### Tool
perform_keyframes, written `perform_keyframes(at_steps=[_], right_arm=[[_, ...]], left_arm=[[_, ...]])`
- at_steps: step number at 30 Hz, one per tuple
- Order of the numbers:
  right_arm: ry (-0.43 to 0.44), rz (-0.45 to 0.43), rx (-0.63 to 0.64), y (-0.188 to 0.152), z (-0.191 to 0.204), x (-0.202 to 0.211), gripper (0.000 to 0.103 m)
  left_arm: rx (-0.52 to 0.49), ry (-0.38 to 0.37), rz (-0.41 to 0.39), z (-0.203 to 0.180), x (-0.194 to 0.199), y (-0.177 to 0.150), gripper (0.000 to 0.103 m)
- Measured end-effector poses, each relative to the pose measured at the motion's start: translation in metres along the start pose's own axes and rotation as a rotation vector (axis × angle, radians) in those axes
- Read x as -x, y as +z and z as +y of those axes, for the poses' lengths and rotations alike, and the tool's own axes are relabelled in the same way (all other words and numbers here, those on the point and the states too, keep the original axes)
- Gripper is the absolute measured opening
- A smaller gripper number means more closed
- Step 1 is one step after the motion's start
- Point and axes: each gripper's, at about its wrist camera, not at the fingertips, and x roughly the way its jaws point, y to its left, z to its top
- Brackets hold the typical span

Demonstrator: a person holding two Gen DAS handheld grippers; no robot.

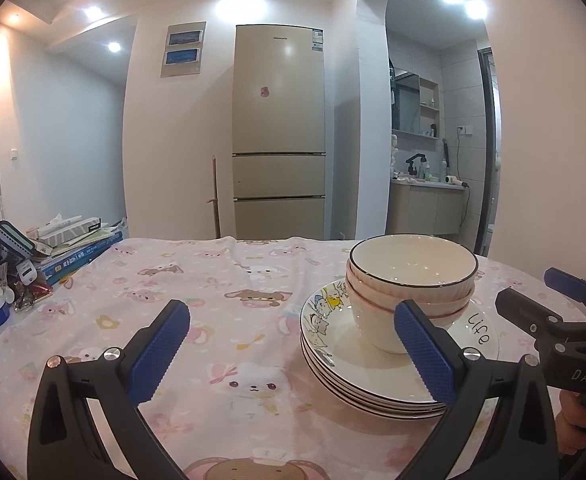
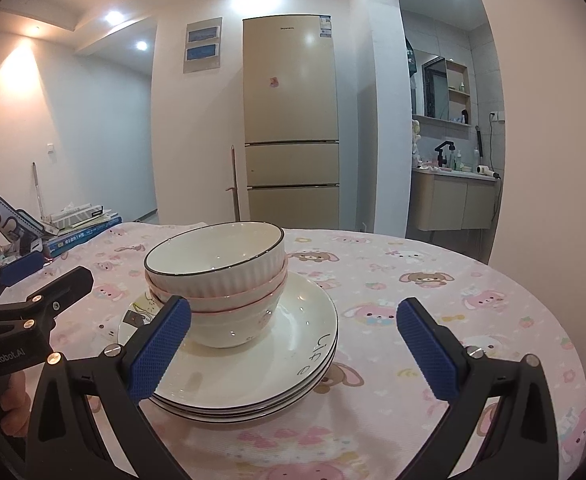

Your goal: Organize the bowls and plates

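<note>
Bowls (image 2: pixel 217 280) nest atop stacked plates (image 2: pixel 293 344); both claws gape, empty.

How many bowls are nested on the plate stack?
3: a dark-rimmed bowl on top, a pink-rimmed bowl under it, and the bottom bowl resting on the plates. More may be hidden inside.

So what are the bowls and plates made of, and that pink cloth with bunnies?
The bowls and plates look like glazed ceramic or porcelain: hard, glossy white, with bright reflections of the ceiling lights and thin painted rim lines. The top bowl has a ribbed outside. The tablecloth looks like soft woven fabric: matte, wrinkled, printed with cartoon animals.
</note>
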Motion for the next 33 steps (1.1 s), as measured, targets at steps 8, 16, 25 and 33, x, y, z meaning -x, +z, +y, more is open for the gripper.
perform_keyframes(at_steps=[8, 16, 25, 33], right_arm=[[0.0, -0.002, 0.001, 0.0005, 0.0002, 0.0003, 0.103], [0.001, 0.008, -0.002, 0.0025, -0.0002, -0.0018, 0.103], [0.002, 0.009, -0.002, 0.0022, -0.0004, -0.0021, 0.103], [0.002, 0.008, -0.001, 0.0021, -0.0005, -0.0024, 0.103]], left_arm=[[0.0, 0.0, 0.0, 0.0002, 0.0, -0.0001, 0.103], [0.003, 0.009, 0.0, 0.0032, -0.0005, -0.0007, 0.103], [0.003, 0.009, 0.0, 0.0032, -0.0004, -0.0006, 0.103], [0.003, 0.009, 0.0, 0.0033, -0.0004, -0.0004, 0.103]])
